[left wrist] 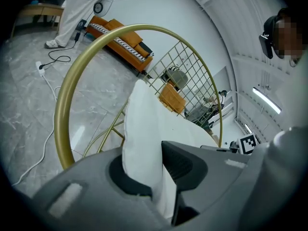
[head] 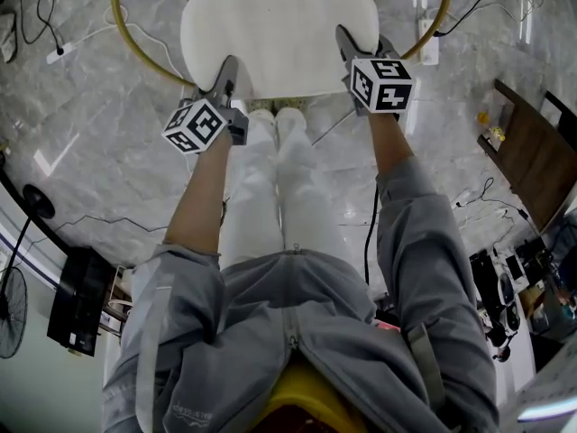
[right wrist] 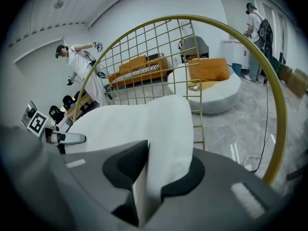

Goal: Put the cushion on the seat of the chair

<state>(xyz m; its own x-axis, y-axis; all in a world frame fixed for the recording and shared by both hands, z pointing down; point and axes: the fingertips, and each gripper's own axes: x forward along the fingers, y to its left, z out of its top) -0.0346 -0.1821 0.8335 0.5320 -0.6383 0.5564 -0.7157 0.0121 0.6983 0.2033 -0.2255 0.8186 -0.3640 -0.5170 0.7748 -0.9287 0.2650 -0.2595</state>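
Observation:
A white cushion (head: 279, 25) hangs over the gold wire chair (head: 122, 25), held at both of its near corners. My left gripper (head: 227, 69) is shut on the cushion's left edge, and my right gripper (head: 348, 41) is shut on its right edge. In the left gripper view the cushion (left wrist: 142, 129) is pinched between the dark pads of the gripper (left wrist: 156, 177), with the chair's gold ring (left wrist: 65, 105) behind it. In the right gripper view the cushion (right wrist: 144, 124) folds through the closed gripper (right wrist: 142, 177), in front of the chair's wire-grid back (right wrist: 159, 66). The chair's seat is hidden under the cushion.
The marble floor carries a power strip (head: 63, 52) and cables at the left, a fan (head: 13, 309), a black box (head: 77, 300) and a wooden piece (head: 532, 161) at the right. An orange sofa (left wrist: 120, 37), a round white bed (right wrist: 211, 88) and other people (right wrist: 82, 66) stand farther off.

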